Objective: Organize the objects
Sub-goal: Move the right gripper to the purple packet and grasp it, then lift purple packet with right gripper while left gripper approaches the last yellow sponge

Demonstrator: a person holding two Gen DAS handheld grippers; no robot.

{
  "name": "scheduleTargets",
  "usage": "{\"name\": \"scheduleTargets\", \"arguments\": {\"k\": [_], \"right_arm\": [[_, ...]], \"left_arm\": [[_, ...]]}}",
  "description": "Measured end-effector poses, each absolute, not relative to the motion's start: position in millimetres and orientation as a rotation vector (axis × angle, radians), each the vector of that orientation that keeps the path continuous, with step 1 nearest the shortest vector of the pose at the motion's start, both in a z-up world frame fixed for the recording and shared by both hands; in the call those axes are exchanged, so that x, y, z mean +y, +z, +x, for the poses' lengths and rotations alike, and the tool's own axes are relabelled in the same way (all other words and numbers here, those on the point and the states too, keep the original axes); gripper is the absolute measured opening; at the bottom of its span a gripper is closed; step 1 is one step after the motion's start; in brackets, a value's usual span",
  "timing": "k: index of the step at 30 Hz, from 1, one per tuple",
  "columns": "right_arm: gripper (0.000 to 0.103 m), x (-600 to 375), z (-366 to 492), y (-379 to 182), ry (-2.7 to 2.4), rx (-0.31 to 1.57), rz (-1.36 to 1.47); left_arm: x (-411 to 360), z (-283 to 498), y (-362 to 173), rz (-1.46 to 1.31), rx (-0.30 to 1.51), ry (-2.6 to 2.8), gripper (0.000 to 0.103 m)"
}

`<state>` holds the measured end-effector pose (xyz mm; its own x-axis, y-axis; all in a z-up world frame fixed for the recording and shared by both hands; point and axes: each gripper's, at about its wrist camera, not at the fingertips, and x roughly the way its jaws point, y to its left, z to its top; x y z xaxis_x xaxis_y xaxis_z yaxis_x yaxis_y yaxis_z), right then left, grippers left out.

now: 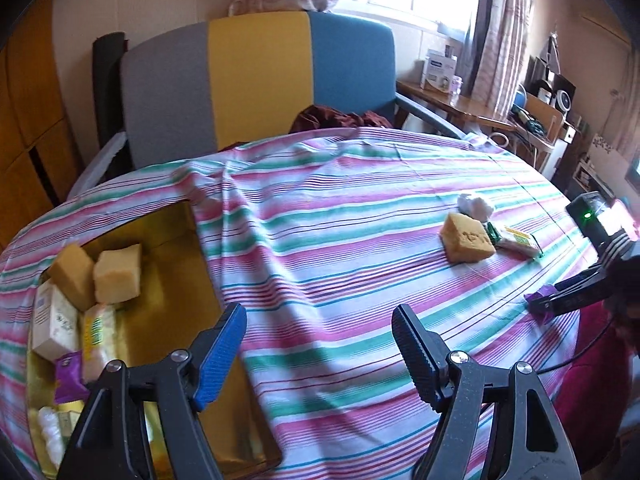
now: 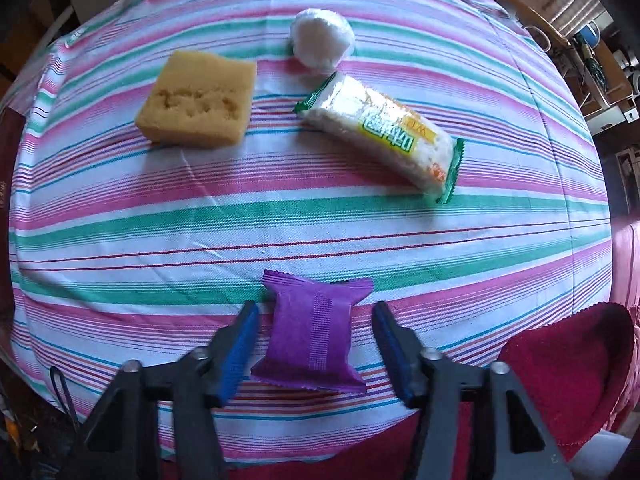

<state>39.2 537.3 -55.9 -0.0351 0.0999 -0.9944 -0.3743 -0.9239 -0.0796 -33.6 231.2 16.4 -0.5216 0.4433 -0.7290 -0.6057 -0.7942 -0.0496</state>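
A purple snack packet (image 2: 316, 334) lies on the striped tablecloth between the open fingers of my right gripper (image 2: 316, 344), not clamped. Beyond it lie a yellow sponge block (image 2: 198, 100), a green-edged wafer packet (image 2: 384, 132) and a white fluffy ball (image 2: 322, 42). In the left wrist view my left gripper (image 1: 320, 344) is open and empty, beside a gold tray (image 1: 176, 240) holding two sponge blocks (image 1: 96, 280), a box, packets and a purple packet (image 1: 70, 376). The right gripper (image 1: 560, 300) shows at the far right with the purple packet (image 1: 538, 294).
A grey, yellow and blue chair (image 1: 256, 80) stands behind the table. A wooden side table (image 1: 452, 104) with boxes is at the back right. Dark red cloth (image 2: 572, 368) lies at the table's near right edge.
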Motion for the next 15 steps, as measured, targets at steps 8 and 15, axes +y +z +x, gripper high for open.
{"name": "scheduleTargets", "arguments": {"k": [8, 15], "right_arm": [[0.034, 546.9, 56.1, -39.7, 2.078, 0.377, -1.746], [0.034, 567.9, 81.8, -23.5, 2.143, 0.604, -1.534]], "left_arm": [[276.9, -37.0, 4.2, -1.024, 0.344, 2.233, 0.076], [331.5, -47.3, -1.1, -1.035, 0.356, 2.179, 0.076]]}}
